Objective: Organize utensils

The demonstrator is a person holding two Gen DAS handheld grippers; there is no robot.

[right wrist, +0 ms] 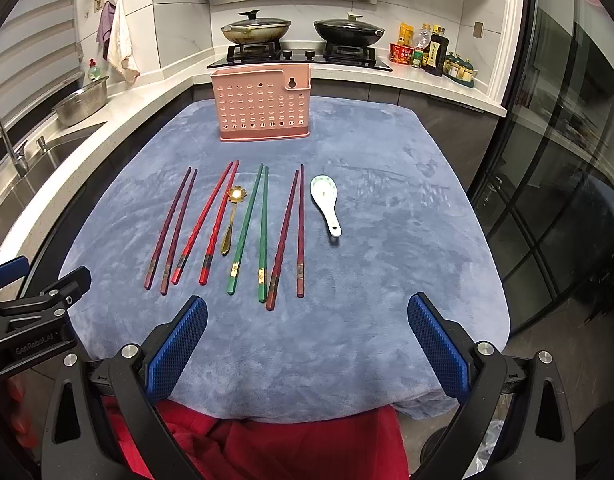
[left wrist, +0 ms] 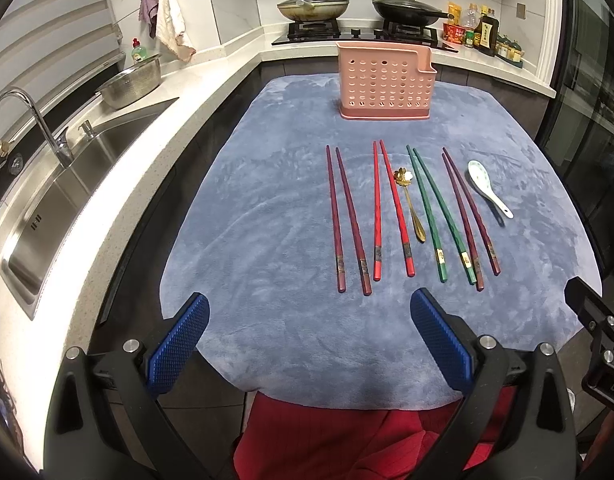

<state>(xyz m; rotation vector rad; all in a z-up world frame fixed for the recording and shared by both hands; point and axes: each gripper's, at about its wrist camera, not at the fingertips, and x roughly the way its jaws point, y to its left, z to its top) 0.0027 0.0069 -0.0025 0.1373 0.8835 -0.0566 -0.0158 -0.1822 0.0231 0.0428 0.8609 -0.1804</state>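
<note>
Plastic and pink, your perforated holder (left wrist: 385,84) stands upright at the far end of the desk (left wrist: 267,240), on its plush blue-grey cloth. Between it and you lie four pairs of faceted chopsticks, eight sticks in a row: maroon (left wrist: 347,220), red (left wrist: 389,208), green (left wrist: 439,212), dark maroon (left wrist: 467,212). Two spoons: a slim gold flower-bowled one (left wrist: 411,204) between red and green, a white ceramic one (left wrist: 487,188) rightmost. Your left tool (left wrist: 309,328) and right tool (right wrist: 307,328) both gape wide, empty, blue pads (right wrist: 179,344) diamond-textured. Only your right view shows the holder's keyhole slot.
</note>
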